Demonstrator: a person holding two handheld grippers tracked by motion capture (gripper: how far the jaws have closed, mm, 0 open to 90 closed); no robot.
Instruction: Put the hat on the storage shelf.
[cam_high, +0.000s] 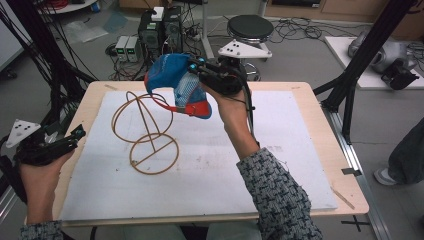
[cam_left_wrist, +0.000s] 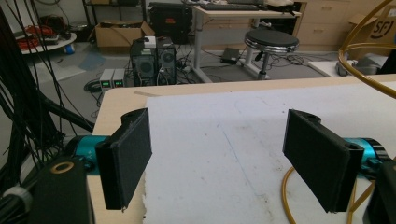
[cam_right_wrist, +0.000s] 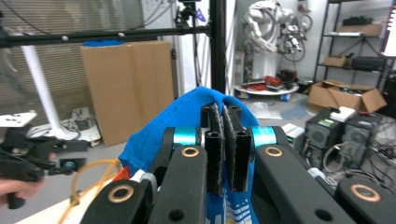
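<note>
At the table's (cam_high: 320, 165) near left corner the left gripper (cam_high: 75, 134) is held low just off the left edge, its jaws spread wide with nothing between them. Farther in, a tan wire stand (cam_high: 150, 132) of looped rings sits on the white sheet (cam_high: 210, 170), left of the middle. Toward the far edge the right gripper (cam_high: 192, 64) is raised above the table, its jaws clamped on a blue and red shoe (cam_high: 177, 85) that hangs over the stand's top loop.

Even, soft indoor light, faint shadows, slightly blurred low-resolution frames, no glare
</note>
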